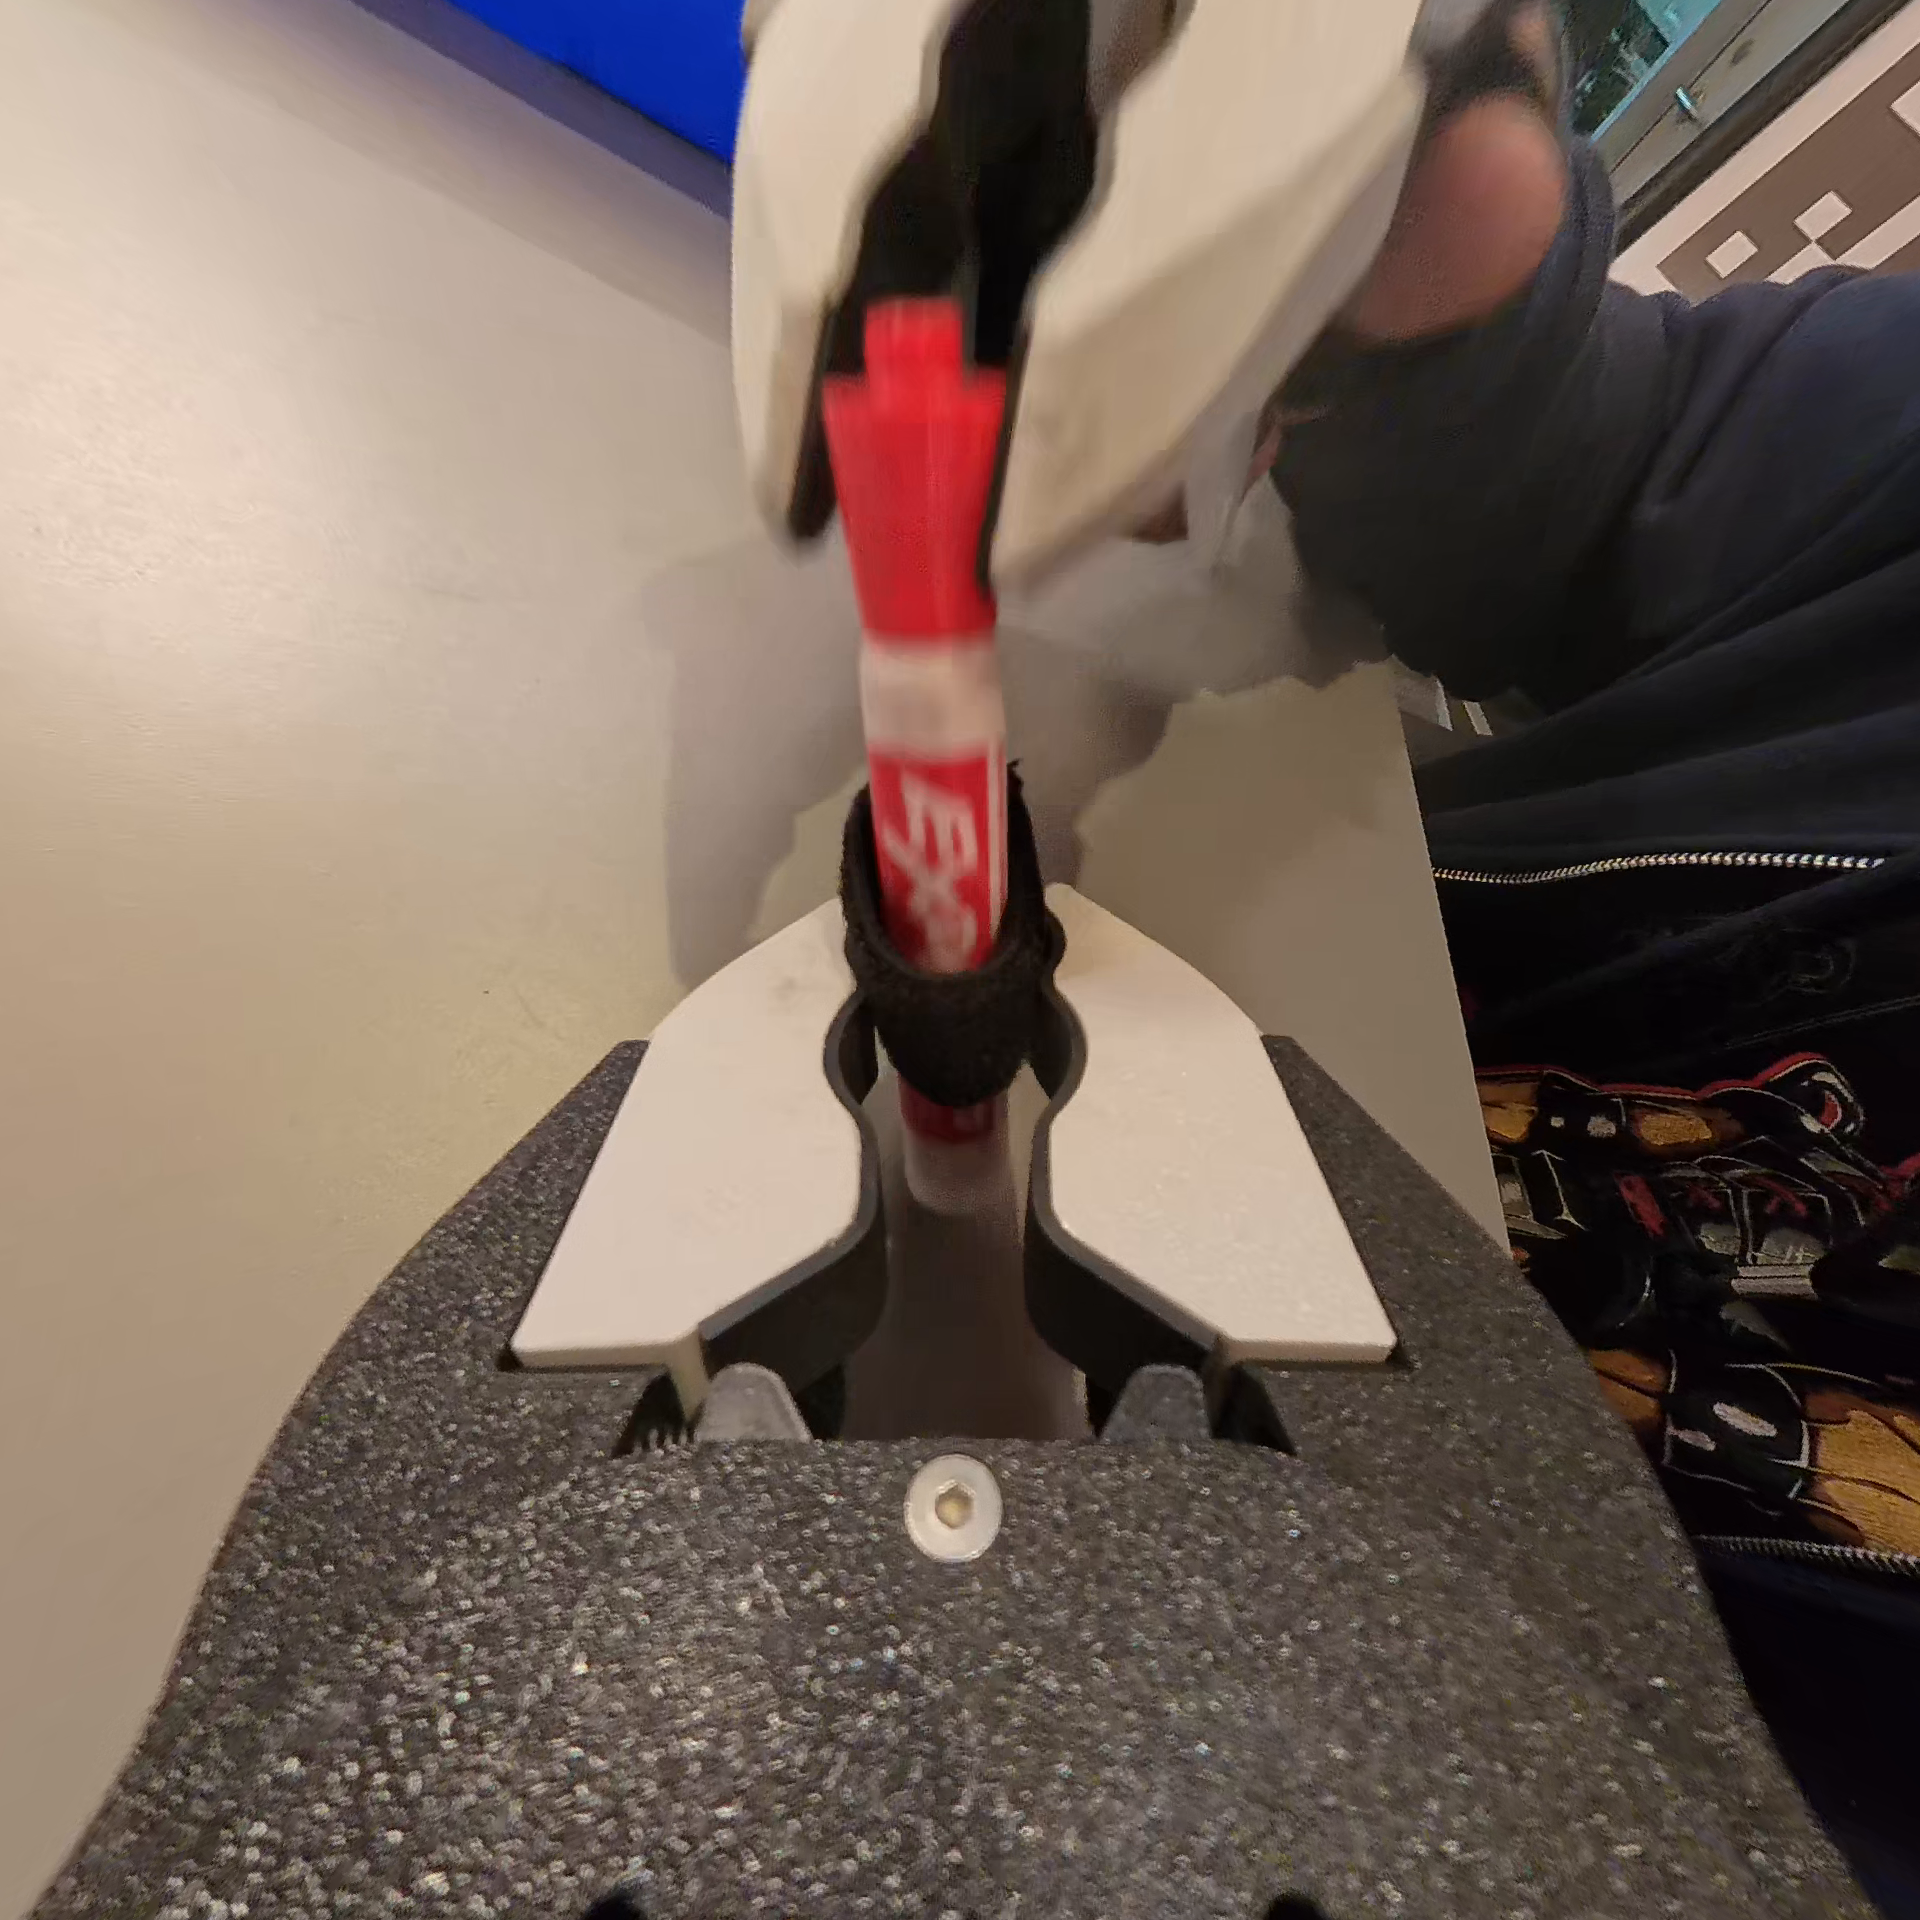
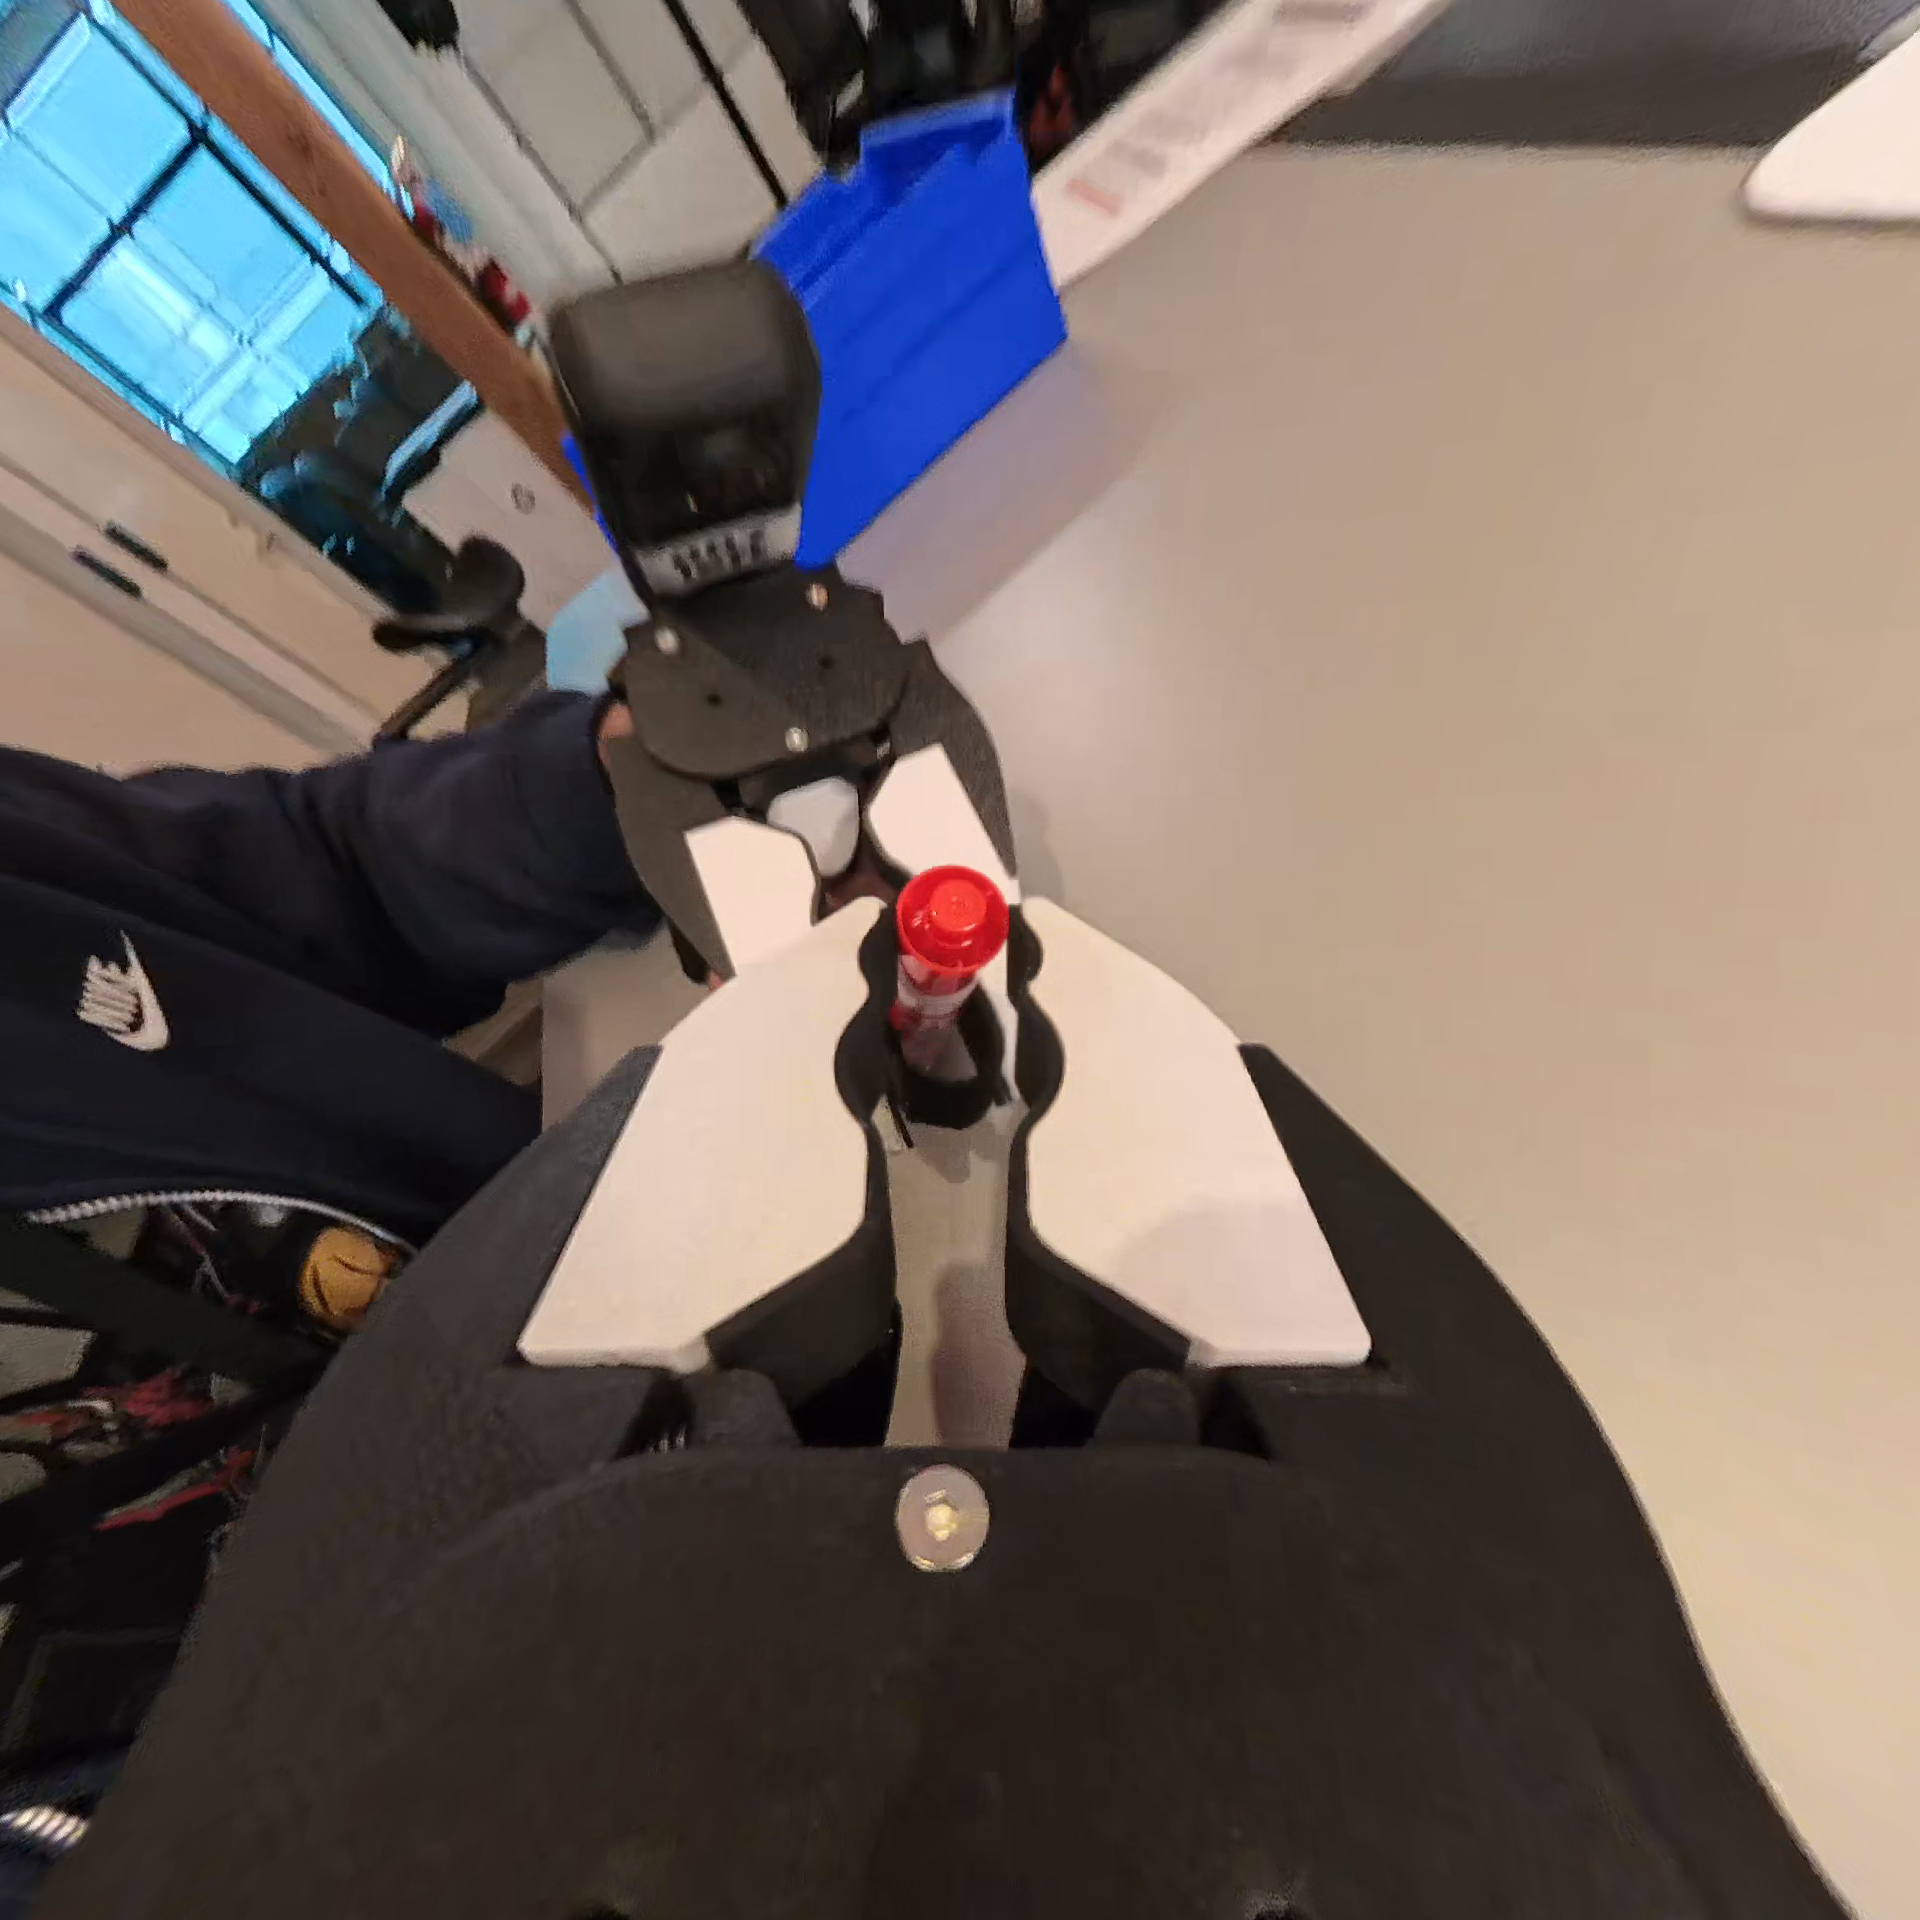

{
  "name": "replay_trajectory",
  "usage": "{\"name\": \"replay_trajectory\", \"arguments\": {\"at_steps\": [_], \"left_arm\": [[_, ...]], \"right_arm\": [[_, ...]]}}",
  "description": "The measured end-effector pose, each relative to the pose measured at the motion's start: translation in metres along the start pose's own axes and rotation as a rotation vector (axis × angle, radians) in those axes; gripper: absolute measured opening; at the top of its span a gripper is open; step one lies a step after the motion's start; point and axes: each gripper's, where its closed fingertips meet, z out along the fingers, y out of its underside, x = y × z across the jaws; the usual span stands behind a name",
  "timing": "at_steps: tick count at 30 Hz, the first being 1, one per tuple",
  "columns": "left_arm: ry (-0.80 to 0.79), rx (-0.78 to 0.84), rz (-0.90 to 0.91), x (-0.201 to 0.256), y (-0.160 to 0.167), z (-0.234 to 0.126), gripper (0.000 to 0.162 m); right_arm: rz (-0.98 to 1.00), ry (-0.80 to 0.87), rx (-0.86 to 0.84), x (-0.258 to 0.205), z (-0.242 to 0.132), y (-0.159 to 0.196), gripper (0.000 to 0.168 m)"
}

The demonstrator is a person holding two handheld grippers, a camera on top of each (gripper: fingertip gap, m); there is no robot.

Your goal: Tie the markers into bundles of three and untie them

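marker (image 1: 925, 665), red, pinched at both ends: left gripper (image 1: 951, 997) clamps its strap-wrapped (image 1: 940, 1013) barrel, right gripper (image 2: 951, 971) clamps the cap. blue bin (image 2: 925, 301) behind on table (image 2: 1455, 623), sleeve (image 1: 1621, 499) alongside.

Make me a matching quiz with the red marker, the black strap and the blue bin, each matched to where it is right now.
Things:
1. red marker
2. black strap
3. blue bin

Places:
A. in the background, untouched
B. looped around the marker, inside the left tongs
C. cap end pinched in the right tongs

Pairs: 1-C, 2-B, 3-A.
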Motion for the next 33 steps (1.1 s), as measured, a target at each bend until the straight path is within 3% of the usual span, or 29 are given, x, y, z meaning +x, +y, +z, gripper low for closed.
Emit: {"name": "replay_trajectory", "arguments": {"at_steps": [2,5,9,12,16,20,25,29,33], "left_arm": [[0.003,0.006,0.001,0.000,-0.001,-0.001,0.027],[0.008,0.001,-0.006,0.000,0.000,-0.001,0.023],[0.012,0.001,-0.004,0.001,0.001,-0.001,0.023],[0.012,-0.003,-0.006,0.001,0.001,-0.001,0.023],[0.016,-0.009,-0.018,0.000,0.001,0.000,0.023],[0.017,-0.018,-0.021,0.000,0.002,0.001,0.023],[0.008,0.001,-0.041,-0.003,-0.001,0.000,0.024],[0.015,0.083,-0.104,-0.009,-0.009,-0.008,0.025],[0.035,0.171,-0.192,-0.018,-0.018,-0.017,0.026]], "right_arm": [[-0.007,0.033,0.087,0.001,-0.026,-0.022,0.019],[-0.063,0.143,0.243,0.002,-0.094,-0.061,0.020],[-0.137,0.498,0.331,0.022,-0.209,-0.085,0.019],[-0.152,0.825,0.165,0.055,-0.279,-0.067,0.019],[-0.081,1.052,-0.262,0.114,-0.321,-0.012,0.020],[0.004,0.975,-0.533,0.162,-0.308,0.032,0.020],[0.002,0.977,-0.443,0.194,-0.287,0.018,0.030],[-0.189,1.007,-0.328,0.155,-0.269,-0.018,0.029],[-0.433,0.881,-0.326,0.088,-0.207,-0.031,0.029]]}}
